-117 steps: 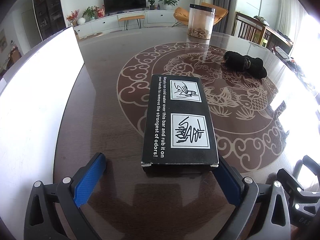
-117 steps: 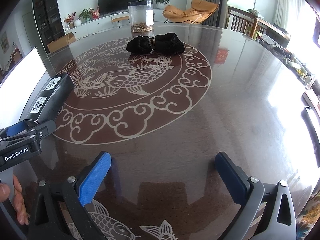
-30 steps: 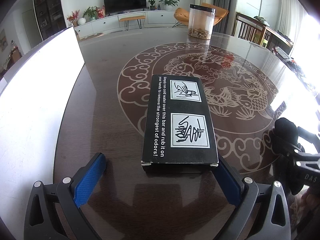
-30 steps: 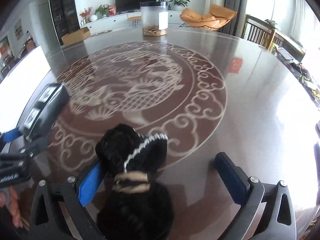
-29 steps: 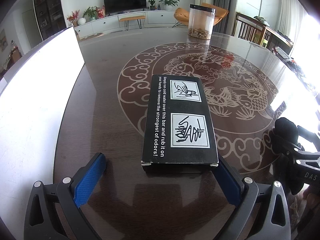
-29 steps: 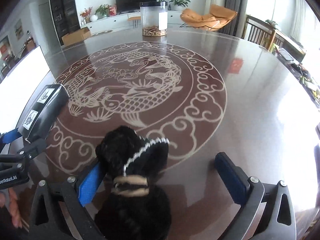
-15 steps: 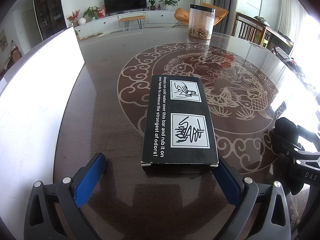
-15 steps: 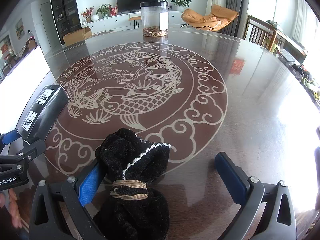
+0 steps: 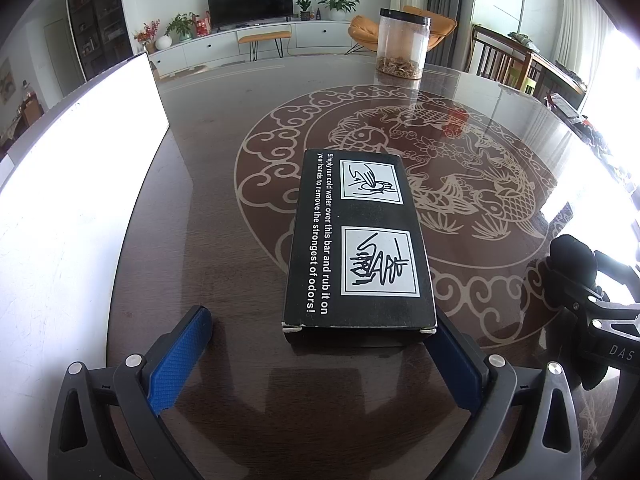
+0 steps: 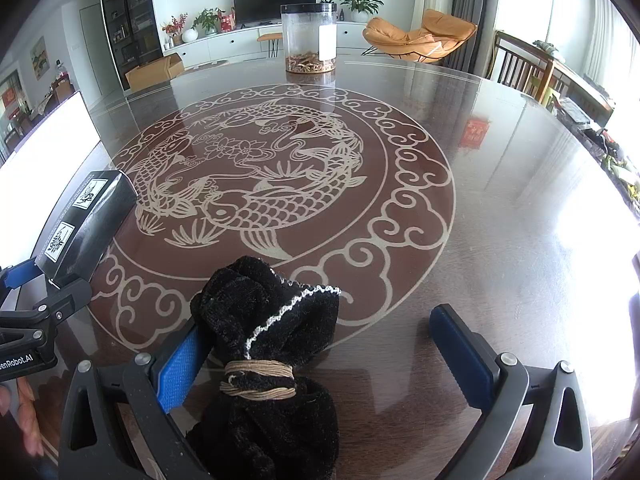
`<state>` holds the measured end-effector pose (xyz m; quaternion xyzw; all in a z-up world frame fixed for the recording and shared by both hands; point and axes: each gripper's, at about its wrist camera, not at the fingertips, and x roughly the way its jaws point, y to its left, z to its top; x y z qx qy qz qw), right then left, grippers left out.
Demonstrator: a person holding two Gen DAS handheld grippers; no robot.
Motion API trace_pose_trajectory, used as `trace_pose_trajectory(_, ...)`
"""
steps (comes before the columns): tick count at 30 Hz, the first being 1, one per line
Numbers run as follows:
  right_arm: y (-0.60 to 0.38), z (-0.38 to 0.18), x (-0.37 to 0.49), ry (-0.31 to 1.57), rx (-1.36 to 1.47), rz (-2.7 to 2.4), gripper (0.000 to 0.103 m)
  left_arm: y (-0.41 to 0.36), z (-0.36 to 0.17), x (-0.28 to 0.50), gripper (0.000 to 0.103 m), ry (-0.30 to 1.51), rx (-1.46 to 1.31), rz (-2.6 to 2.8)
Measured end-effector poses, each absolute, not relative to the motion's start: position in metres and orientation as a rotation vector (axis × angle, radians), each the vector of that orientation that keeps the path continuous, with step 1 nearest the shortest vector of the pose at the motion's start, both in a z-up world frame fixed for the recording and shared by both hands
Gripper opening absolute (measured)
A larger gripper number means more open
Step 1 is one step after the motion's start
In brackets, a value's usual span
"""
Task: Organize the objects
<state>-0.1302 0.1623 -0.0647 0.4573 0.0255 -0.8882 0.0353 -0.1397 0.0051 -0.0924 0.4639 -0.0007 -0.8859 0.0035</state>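
— Living room, dark glossy round table with a pale carp inlay. Where is the pouch?

— At the near edge: the black velvet pouch, tied with tan cord, lies on the table between the fingers of the right gripper, pressed against the left blue pad and well apart from the right one. The jaws stand wide, holding nothing.

— And the box?

— The black box lies flat ahead of the left gripper, its near right corner touching the right pad; the left pad sits apart. Spread wide, nothing clamped.

— Beyond them?

— A clear jar at the far edge, a white board on the left.
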Motion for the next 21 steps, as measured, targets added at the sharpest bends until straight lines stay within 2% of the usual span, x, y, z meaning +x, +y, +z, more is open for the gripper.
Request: trace_pose_trajectory(21,0.162,-0.0645,-0.1301,0.078,1.405,-2.73,0.103,0.0053,-0.0929,-0.1403,0.103,-0.003,1.454,-2.777)
